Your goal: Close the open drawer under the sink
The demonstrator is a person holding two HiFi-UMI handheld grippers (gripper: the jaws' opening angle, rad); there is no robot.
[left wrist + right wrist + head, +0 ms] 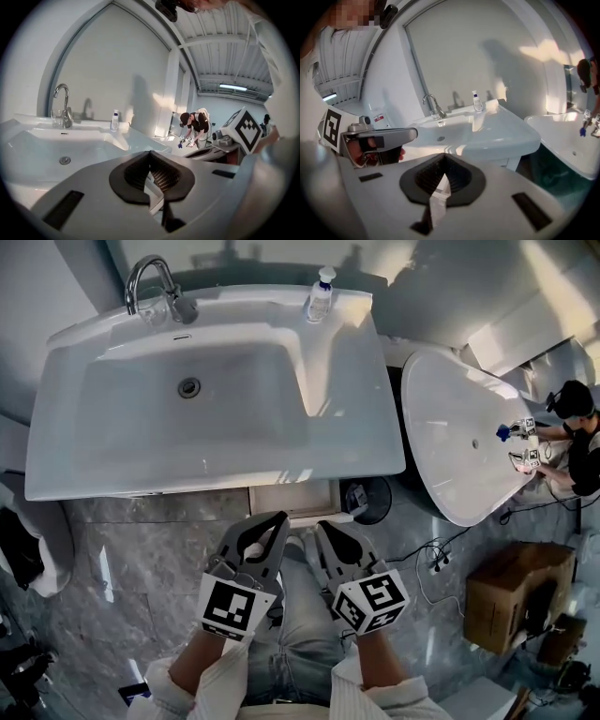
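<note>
In the head view the white sink [356, 465] spans the top. Under its front edge a tan drawer [291, 497] sticks out a little. My left gripper [278, 518] and right gripper [321, 527] are side by side just in front of the drawer, tips pointing at it; I cannot tell if they touch it. Both are shut with nothing between the jaws. The left gripper view shows the left gripper [150, 153] with jaws together below the basin rim. In the right gripper view the right gripper [443, 157] is likewise shut, and the drawer is hidden behind it.
A chrome faucet [150, 282] and a soap bottle [321, 294] stand at the sink's back. A second white basin [459, 437] sits to the right, with a person [577, 427] working at it. A cardboard box [516, 596] and cables [436, 559] lie on the marble floor.
</note>
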